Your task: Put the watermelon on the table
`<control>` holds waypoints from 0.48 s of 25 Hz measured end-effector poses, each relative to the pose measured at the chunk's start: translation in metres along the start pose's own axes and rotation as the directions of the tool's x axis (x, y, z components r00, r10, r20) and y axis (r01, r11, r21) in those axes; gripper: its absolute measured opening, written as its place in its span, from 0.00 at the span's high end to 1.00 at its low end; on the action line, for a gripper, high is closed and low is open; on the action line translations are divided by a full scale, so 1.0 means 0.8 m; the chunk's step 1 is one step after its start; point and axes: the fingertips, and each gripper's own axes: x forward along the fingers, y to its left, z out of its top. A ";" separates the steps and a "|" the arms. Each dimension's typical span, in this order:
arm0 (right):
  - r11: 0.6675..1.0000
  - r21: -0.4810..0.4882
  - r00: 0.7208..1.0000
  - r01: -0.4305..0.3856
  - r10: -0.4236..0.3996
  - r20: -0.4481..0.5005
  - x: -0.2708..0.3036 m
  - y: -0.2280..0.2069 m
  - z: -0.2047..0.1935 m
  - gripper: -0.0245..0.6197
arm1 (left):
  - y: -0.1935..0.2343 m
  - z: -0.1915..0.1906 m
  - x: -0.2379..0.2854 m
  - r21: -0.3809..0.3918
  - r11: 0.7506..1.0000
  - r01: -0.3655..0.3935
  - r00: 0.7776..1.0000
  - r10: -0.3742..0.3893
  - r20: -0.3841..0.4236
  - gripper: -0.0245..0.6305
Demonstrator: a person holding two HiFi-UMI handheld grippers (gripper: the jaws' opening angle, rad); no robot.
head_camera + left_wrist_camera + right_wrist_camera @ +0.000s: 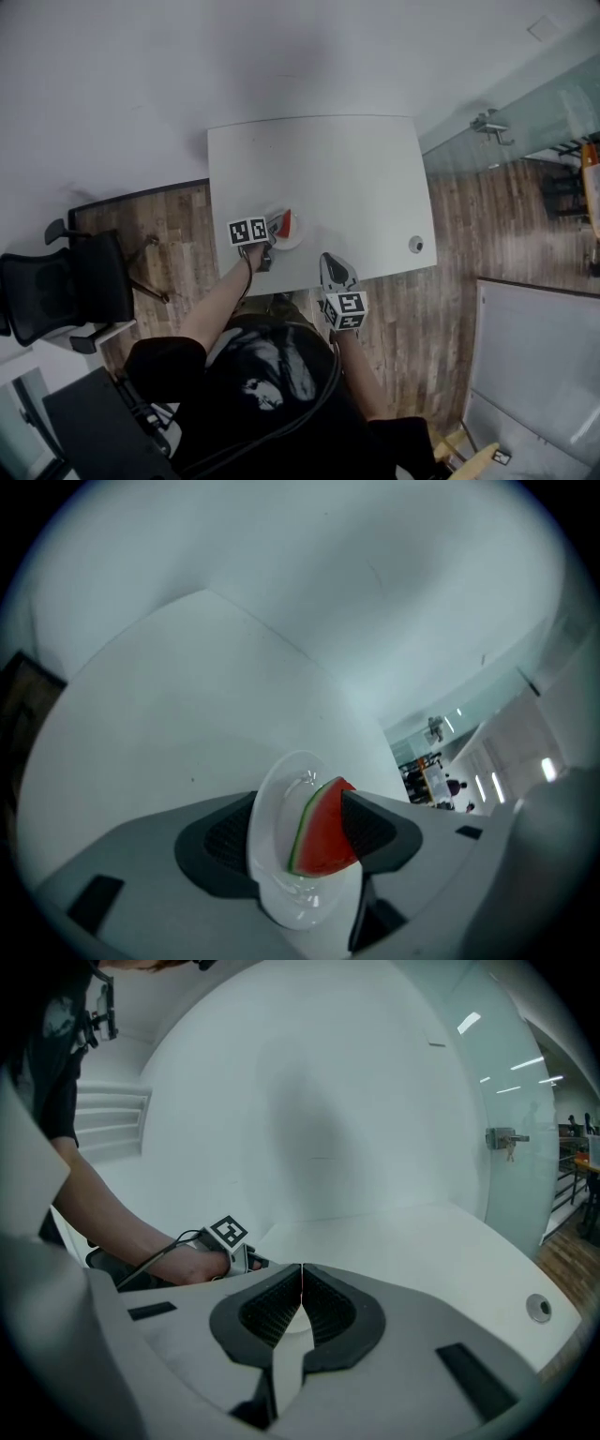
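Observation:
A red watermelon slice point(288, 221) with a green rind lies on a small white plate point(284, 241) near the front edge of the white table point(328, 159). My left gripper point(272, 230) is right at the plate. In the left gripper view the plate point(277, 874) and the watermelon slice point(323, 836) sit between the wide jaws of the left gripper point(298, 829); the slice lies close against the right pad, and the jaws stand open. My right gripper point(336, 269) hovers at the table's front edge; its jaws point(302, 1288) are shut with nothing between them.
A small round grey fitting point(416, 245) sits in the table's right front corner. A black office chair point(66, 286) stands to the left on the wooden floor. A glass wall with a door handle point(489, 124) runs along the right.

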 end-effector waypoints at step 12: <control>1.000 -0.011 1.000 -0.003 0.004 0.021 -0.018 0.026 -0.004 0.94 | -0.016 0.055 -0.032 0.605 0.740 -0.293 0.955 0.201 0.216 0.58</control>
